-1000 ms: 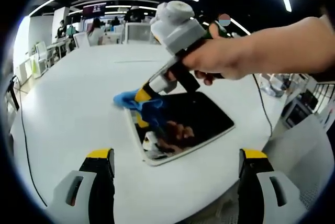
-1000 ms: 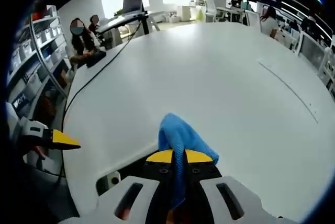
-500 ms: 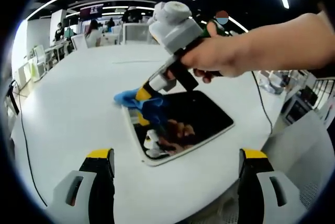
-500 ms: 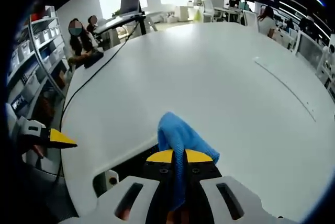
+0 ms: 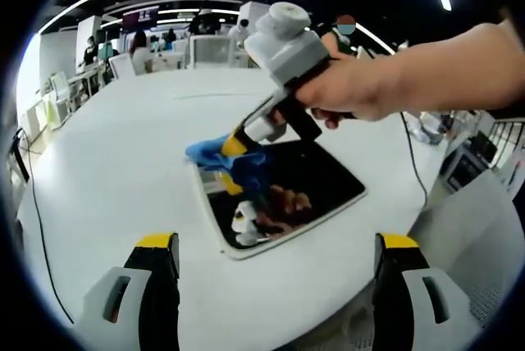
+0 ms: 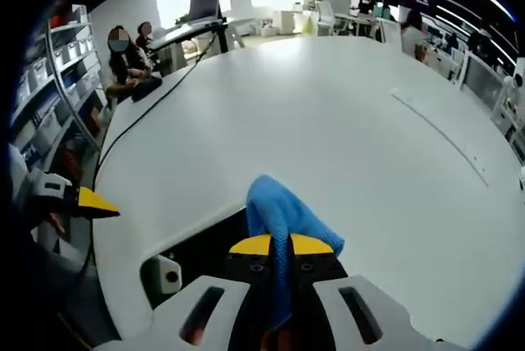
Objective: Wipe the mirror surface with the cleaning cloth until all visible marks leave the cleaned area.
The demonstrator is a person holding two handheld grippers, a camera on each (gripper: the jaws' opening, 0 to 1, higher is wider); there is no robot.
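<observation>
No legible writing is presented on any item. The blue cleaning cloth (image 6: 283,221) is clamped between the closed jaws of the right hand-held gripper (image 5: 235,145) and pressed on the far corner of the mirror (image 5: 283,200), which lies flat on the white worktop (image 5: 115,170). The left hand-held gripper (image 5: 275,246) is held released and empty near the mirror, and the mirror's surface marks cannot be distinguished among the reflections.

Right gripper (image 5: 235,145) presses blue cloth (image 5: 220,154) on mirror (image 5: 283,195) far corner; left gripper (image 5: 275,265) jaws apart
</observation>
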